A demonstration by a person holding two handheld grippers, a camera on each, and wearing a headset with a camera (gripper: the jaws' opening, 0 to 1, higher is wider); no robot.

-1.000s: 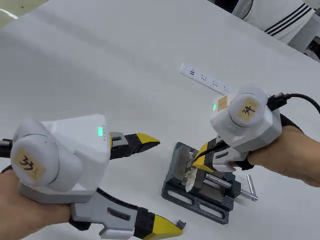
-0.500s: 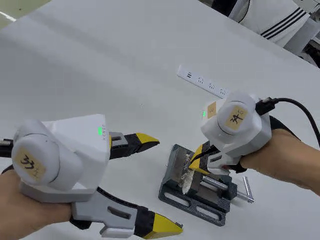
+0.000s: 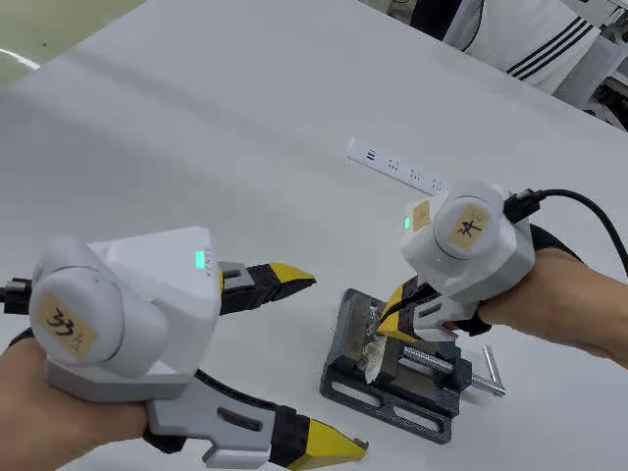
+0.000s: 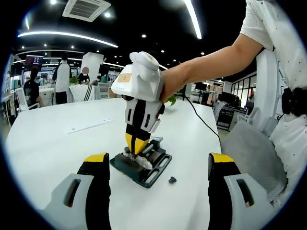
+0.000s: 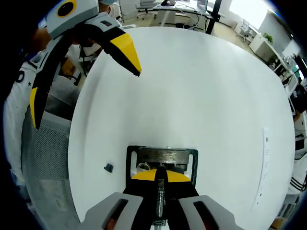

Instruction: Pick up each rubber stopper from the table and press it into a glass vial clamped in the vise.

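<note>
A dark metal vise (image 3: 388, 378) sits on the white table and clamps a clear glass vial (image 3: 374, 340). My right gripper (image 3: 391, 322) points down with its yellow tips shut together right over the vial and the vise jaws (image 5: 162, 154); whether anything sits between the tips is hidden. In the left gripper view, the right gripper (image 4: 136, 143) stands over the vise (image 4: 144, 166). One small dark rubber stopper (image 4: 171, 180) lies loose on the table beside the vise (image 5: 108, 167). My left gripper (image 3: 319, 363) hovers open and empty to the left of the vise.
A white power strip (image 3: 397, 167) lies further back on the table. The vise handle (image 3: 489, 371) sticks out to the right. A black cable (image 3: 579, 211) trails from my right gripper. A person in a white shirt (image 3: 520, 34) stands at the table's far edge.
The head camera has shifted a little. My right gripper stays shut at the vial in the vise, and the left gripper stays open in place.
</note>
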